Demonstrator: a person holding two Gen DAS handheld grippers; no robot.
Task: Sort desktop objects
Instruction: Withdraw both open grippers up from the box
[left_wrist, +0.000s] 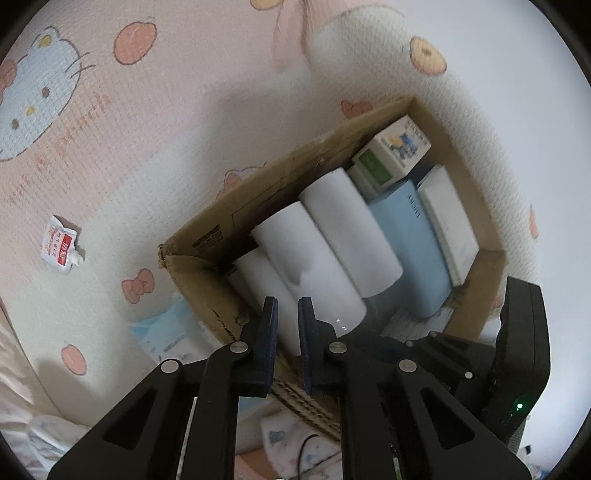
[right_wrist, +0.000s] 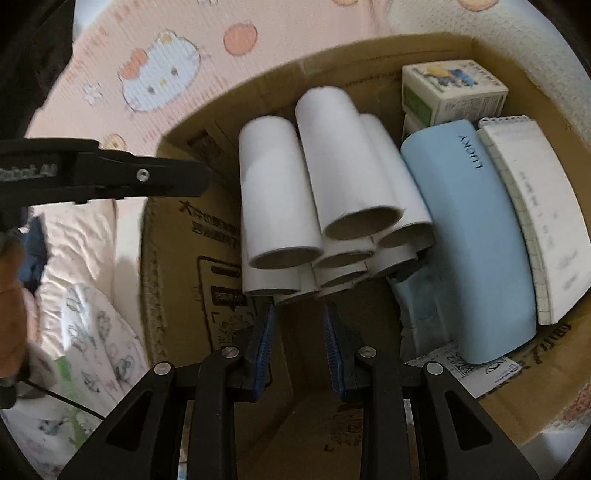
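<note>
Both my tools, left (left_wrist: 287, 308) and right (right_wrist: 298, 317), hover slightly open, empty, over the box (right_wrist: 177, 236) packed with white rolls (right_wrist: 347, 162), ready to tidy.

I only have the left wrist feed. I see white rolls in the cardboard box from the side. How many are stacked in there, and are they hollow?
Observer: The right wrist view looks at the white rolls end on: hollow cardboard cores, at least seven ends visible, piled in layers.
Operator: Is the right gripper holding anything?
Observer: No. The right gripper is open over the cardboard box, nothing between its fingers.
Operator: Any marking on the blue case?
Observer: Yes, the blue case reads LUCKY along its top; it lies between the rolls and a white spiral notepad.
</note>
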